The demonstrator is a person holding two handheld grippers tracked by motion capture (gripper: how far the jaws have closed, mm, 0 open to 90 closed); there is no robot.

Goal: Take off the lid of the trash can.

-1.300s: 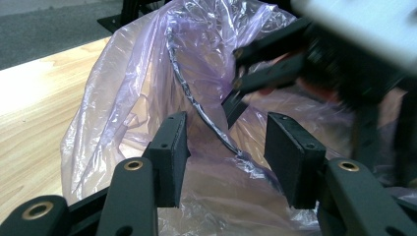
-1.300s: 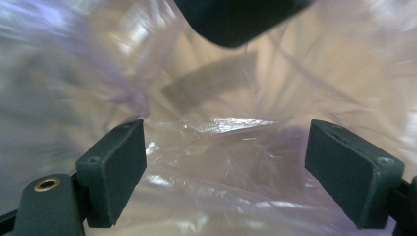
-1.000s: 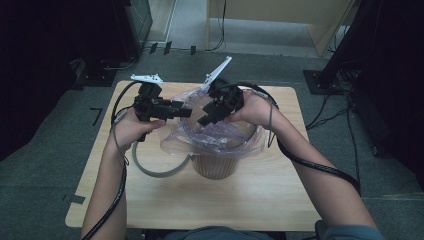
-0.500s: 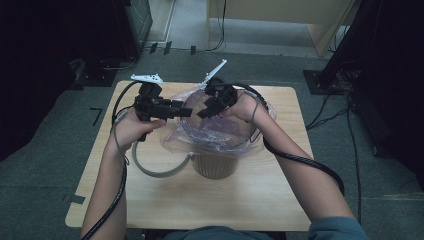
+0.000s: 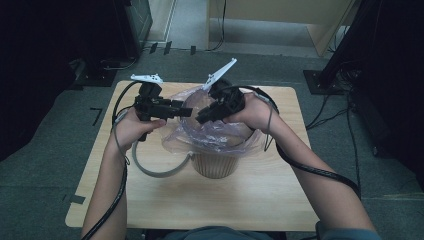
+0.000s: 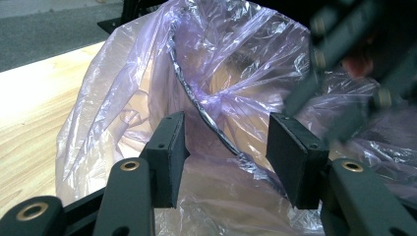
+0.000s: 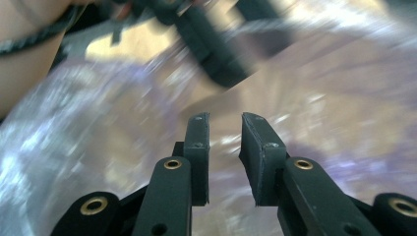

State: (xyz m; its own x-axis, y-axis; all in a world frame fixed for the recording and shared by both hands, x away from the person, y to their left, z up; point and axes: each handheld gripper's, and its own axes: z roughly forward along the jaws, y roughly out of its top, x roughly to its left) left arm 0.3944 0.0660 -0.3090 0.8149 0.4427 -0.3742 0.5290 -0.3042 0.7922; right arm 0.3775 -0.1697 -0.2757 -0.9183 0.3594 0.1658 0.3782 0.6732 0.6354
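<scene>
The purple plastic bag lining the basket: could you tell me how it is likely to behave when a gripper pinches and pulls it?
The plastic bag is thin, see-through and heavily creased, so it will probably be floppy and crumple. Its glossy film may slip between the left gripper pads unless pinched firmly. It looks very light, so a pull could lift it out of the basket.

High view: dim and soft, room edges nearly black; the light wooden table (image 5: pixel 150 200) is the brightest area, lit from above, faint shadows under the forearms. Left gripper view: sharp on the crinkled translucent purple plastic bag (image 6: pixel 236 59), white glare streaks on its folds, table corner overexposed at left, the other gripper at upper right blurred. Right gripper view: heavy motion blur on the background, the black jaws sharp, glare smeared on the plastic.
</scene>
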